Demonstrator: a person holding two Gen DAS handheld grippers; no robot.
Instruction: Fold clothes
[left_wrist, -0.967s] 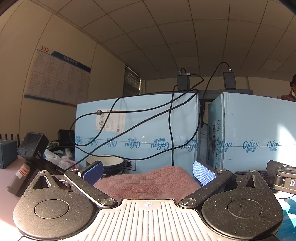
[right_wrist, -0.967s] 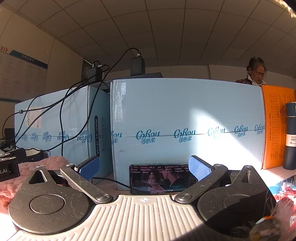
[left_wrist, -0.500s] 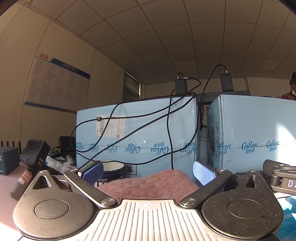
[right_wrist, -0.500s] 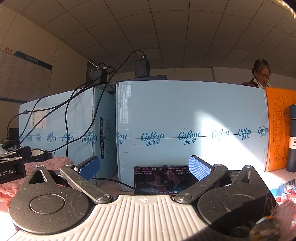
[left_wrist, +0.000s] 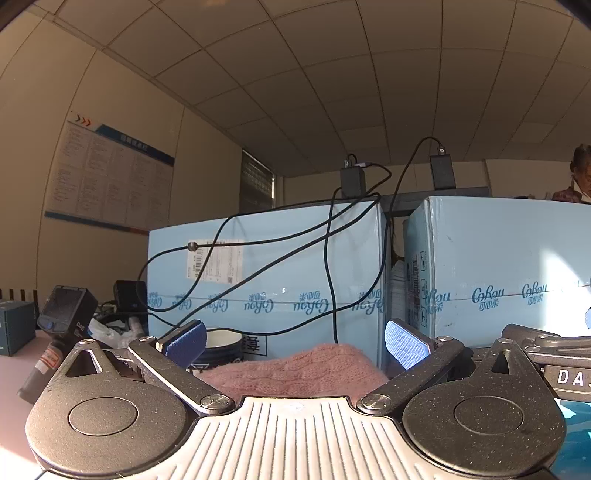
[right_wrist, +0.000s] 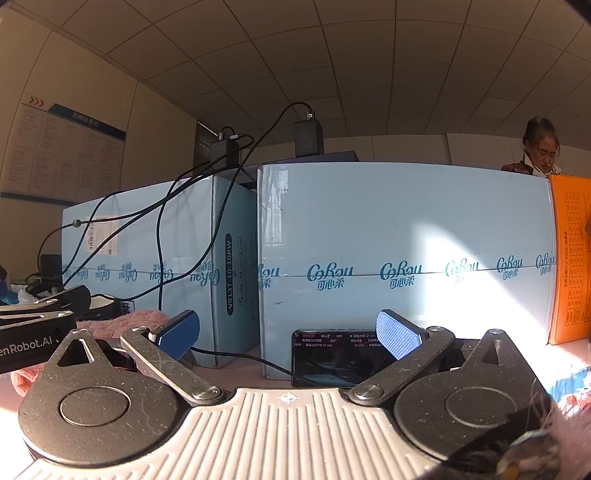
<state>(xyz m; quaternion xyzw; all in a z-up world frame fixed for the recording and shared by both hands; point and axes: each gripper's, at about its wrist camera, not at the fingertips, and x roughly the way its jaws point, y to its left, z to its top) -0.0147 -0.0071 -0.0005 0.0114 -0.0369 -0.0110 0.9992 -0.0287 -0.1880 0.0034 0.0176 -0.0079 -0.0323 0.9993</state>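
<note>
The left gripper (left_wrist: 293, 341) stands wide open with nothing between its two blue pads, and the pink knitted garment (left_wrist: 295, 371) lies dead ahead at twelve o'clock, its near edge hidden behind the gripper body. In the left wrist view the knit forms one low mound running across the line of the fingers, from about ten o'clock to two o'clock, so its long axis seems to lie crosswise to the approach.

The right gripper (right_wrist: 288, 334) is equally wide open and empty. From it the same garment (right_wrist: 122, 323) sits off at about ten o'clock, partly behind the other tool (the one lettered "enRobot.AI"). The left hand is therefore judged the nearer, and the coming grasp probably turns on dropping the left fingers forward and down onto the near edge, while the right must swing leftward to reach the cloth at all.

By count: one pink garment, though a patch of patterned fabric (right_wrist: 570, 386) at the right gripper's four o'clock may be a second piece; too little shows to tell. One phone (right_wrist: 334, 356) leans at the right gripper's twelve o'clock, one bowl (left_wrist: 223, 341) beyond the knit, two pale blue cartons (right_wrist: 402, 258), two black chargers (left_wrist: 352, 181) on top, one orange box (right_wrist: 570, 258), and one woman (right_wrist: 541, 147) farthest back.
</note>
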